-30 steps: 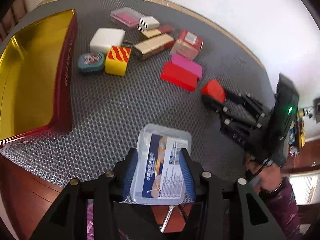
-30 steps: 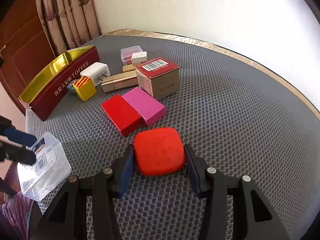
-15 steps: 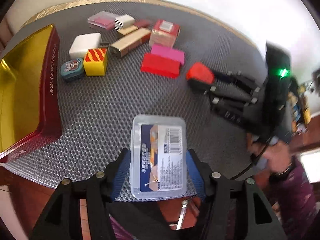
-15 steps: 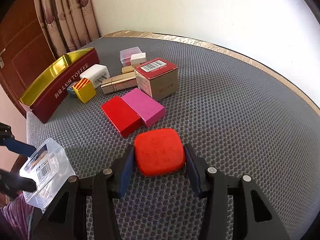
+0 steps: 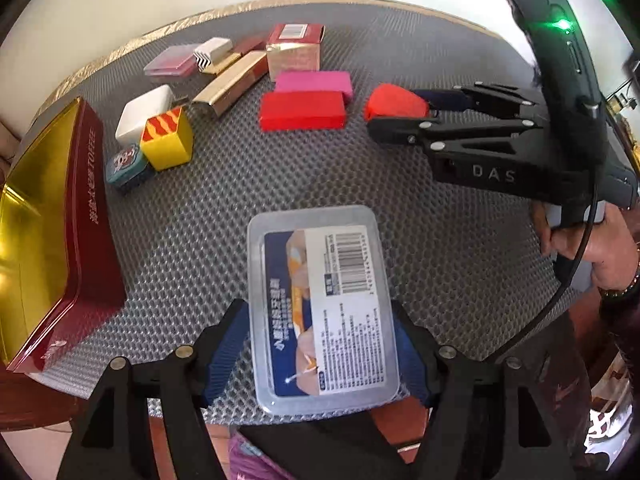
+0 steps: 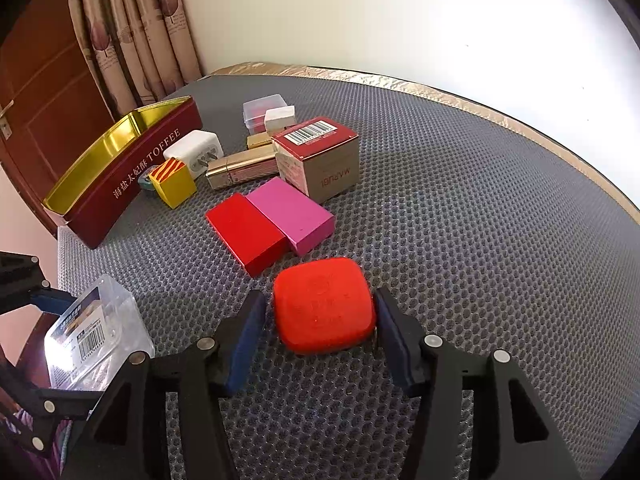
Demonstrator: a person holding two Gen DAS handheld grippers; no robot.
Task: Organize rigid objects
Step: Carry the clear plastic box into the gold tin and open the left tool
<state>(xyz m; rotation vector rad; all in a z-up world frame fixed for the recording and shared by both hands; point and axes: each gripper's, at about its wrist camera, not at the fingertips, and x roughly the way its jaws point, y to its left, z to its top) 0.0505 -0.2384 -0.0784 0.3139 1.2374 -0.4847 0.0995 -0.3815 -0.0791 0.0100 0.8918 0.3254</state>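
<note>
In the left wrist view, the open toffee tin [image 5: 92, 216] lies at 9 o'clock on the grey mat [image 5: 224, 208]. What shows of its gold inside is bare, so by my reading nothing has been sorted into it yet. From 10 to 12 o'clock the loose pieces sit where they were a second ago: round teal tin [image 5: 128, 166], yellow cube [image 5: 168, 142], white charger [image 5: 146, 114], a small clear lidded case [image 5: 170, 62] with something pink inside, gold tubes [image 5: 232, 82], red block [image 5: 302, 110] touching pink block [image 5: 314, 82], and a shut carton [image 5: 294, 50]. The change is at 6 o'clock. The labelled clear box [image 5: 316, 288], which overhung the near edge a second ago, now lies further in on the mat. The left gripper [image 5: 318, 308] brackets it, and I cannot tell whether the pads still press it or have let go. The label hides its contents. At 2 o'clock the right gripper [image 6: 318, 298] has drawn nearer. In its own view the jaws have eased a little: the right pad touches the red rounded case [image 6: 324, 308], while a sliver of mat shows beside the left pad. The case rests on the mat just beside the red block. Both pieces look set down, probably staged for the tin.
</note>
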